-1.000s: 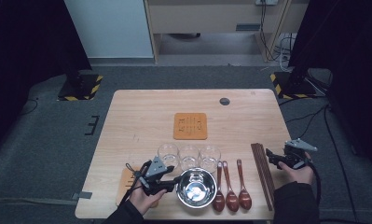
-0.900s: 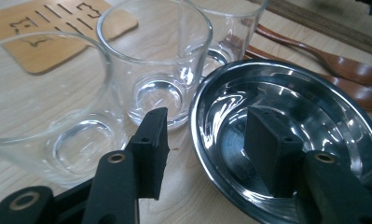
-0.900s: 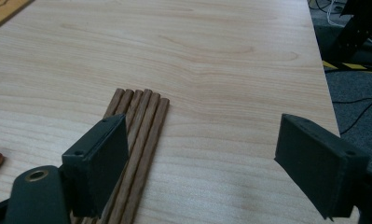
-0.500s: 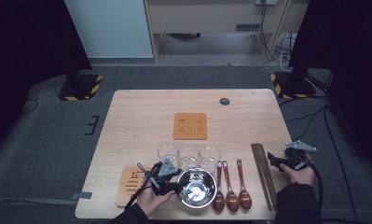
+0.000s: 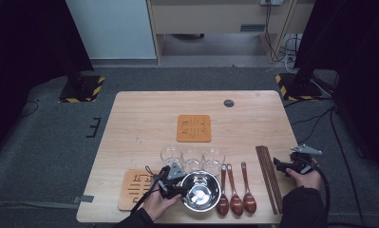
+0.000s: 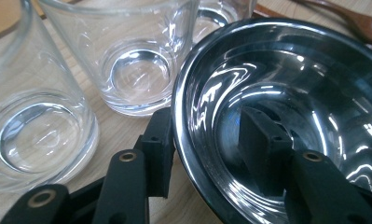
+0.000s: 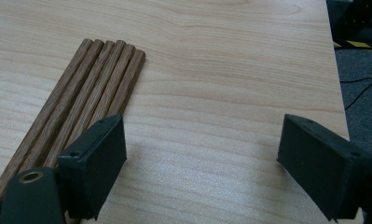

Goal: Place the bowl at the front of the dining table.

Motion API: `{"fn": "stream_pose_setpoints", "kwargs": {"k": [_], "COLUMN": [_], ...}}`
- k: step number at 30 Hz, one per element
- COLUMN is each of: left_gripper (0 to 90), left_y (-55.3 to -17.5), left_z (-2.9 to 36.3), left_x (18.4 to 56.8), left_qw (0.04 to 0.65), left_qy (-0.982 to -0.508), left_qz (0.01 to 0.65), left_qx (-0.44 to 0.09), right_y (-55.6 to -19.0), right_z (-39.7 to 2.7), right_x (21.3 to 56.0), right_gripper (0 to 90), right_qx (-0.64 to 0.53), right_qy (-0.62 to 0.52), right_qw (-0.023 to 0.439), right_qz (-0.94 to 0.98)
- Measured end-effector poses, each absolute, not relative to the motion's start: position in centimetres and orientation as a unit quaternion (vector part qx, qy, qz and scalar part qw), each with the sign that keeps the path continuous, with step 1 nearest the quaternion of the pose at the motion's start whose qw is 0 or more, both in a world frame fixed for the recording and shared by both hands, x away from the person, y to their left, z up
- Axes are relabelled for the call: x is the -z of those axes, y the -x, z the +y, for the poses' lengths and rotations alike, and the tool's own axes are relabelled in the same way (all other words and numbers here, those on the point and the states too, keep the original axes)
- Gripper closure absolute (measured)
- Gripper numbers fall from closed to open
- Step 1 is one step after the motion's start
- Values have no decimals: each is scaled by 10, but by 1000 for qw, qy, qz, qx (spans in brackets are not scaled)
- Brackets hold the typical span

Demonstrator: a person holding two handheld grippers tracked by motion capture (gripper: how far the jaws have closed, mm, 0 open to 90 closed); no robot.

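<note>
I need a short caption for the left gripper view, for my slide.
Left gripper straddling the rim of a steel bowl, jaws closing, beside empty glasses.

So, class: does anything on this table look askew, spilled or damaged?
Nothing stands out. The glasses, spoons and chopsticks lie in neat rows; the left tongs straddle the steel bowl's rim.
</note>
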State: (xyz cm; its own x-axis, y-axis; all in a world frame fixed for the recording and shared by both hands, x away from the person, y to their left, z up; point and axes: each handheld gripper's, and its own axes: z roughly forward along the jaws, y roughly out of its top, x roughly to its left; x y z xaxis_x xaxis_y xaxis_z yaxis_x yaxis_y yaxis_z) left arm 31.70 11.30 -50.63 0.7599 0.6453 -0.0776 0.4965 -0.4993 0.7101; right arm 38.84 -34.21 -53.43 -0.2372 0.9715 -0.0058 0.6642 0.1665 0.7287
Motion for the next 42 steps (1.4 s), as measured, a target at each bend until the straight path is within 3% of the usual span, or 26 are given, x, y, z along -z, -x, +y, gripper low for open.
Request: {"fn": "stream_pose_setpoints", "kwargs": {"k": [12, 22, 30, 42], "left_gripper": [603, 691, 760, 790], "left_y": [-322, -324, -326, -326], "left_z": [106, 105, 104, 106], "left_x": [513, 516, 516, 515], "left_qw": [348, 334, 337, 340], "left_qy": [-868, -870, -865, -859], "left_qz": [340, 352, 365, 379], "left_qx": [-97, -88, -67, -58], "right_y": [-389, -389, -390, -391], "right_z": [-343, -344, -344, -344], "right_x": [537, 538, 538, 539], "right_gripper": [137, 125, 67, 9], "right_qx": [-309, -312, -307, -300], "right_qy": [-568, -568, -570, -577], "right_qw": [243, 244, 240, 239], "right_qz": [723, 721, 724, 721]}}
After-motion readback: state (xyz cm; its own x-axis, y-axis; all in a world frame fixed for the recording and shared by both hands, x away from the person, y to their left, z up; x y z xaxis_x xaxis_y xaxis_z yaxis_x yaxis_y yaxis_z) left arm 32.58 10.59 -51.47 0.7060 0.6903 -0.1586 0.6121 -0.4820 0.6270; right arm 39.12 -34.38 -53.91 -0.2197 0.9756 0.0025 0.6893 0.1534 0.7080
